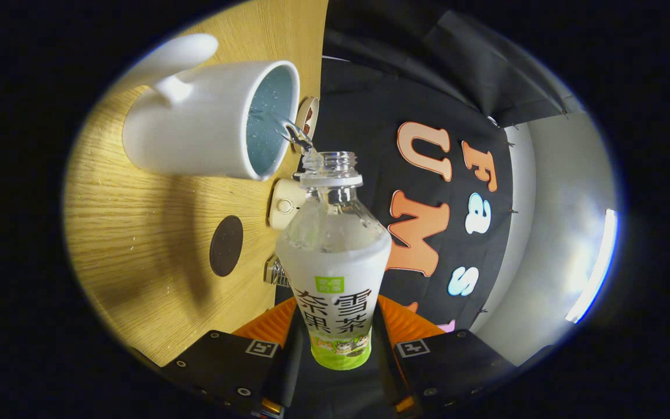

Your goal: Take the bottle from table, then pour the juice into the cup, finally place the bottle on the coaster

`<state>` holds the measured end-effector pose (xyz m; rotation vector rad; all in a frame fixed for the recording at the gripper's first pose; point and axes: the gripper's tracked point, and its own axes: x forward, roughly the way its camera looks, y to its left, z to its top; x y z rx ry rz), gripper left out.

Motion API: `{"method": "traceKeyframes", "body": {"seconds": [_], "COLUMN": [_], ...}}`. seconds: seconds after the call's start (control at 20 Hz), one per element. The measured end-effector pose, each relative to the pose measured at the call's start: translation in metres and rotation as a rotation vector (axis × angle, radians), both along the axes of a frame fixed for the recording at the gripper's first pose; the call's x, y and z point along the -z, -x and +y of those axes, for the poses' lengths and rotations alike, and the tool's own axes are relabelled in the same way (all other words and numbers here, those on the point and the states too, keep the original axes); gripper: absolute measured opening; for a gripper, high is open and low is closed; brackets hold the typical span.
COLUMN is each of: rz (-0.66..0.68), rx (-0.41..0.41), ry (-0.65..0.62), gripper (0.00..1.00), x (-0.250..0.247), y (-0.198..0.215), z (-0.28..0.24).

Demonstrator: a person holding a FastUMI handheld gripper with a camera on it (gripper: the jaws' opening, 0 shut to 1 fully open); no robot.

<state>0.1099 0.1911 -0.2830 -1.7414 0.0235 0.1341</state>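
Clear glossy plastic bottle [333,233] with a matt label. Smooth white ceramic-looking cup [195,125]. Matt wood-grain table [137,233].

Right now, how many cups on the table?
1: the white cup, beyond the bottle held between the hand-held gripper fingers, taking the pour. Others may be hidden behind it.

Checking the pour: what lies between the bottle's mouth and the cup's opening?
In the gripper view, a thin clear stream runs from the bottle into the white cup. The gripper holds the bottle.

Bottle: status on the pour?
Jaws shut on bottle, tipped. Clear stream running from its open neck into white cup. Dark coaster on table, bare. Nothing in the way.
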Motion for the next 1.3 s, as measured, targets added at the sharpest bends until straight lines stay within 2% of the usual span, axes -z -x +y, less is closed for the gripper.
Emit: {"method": "traceKeyframes", "body": {"seconds": [1.3], "rz": [-0.055], "rx": [-0.065], "ry": [0.149], "gripper": [0.59], "x": [-0.019], "y": [-0.004], "z": [0.017]}}
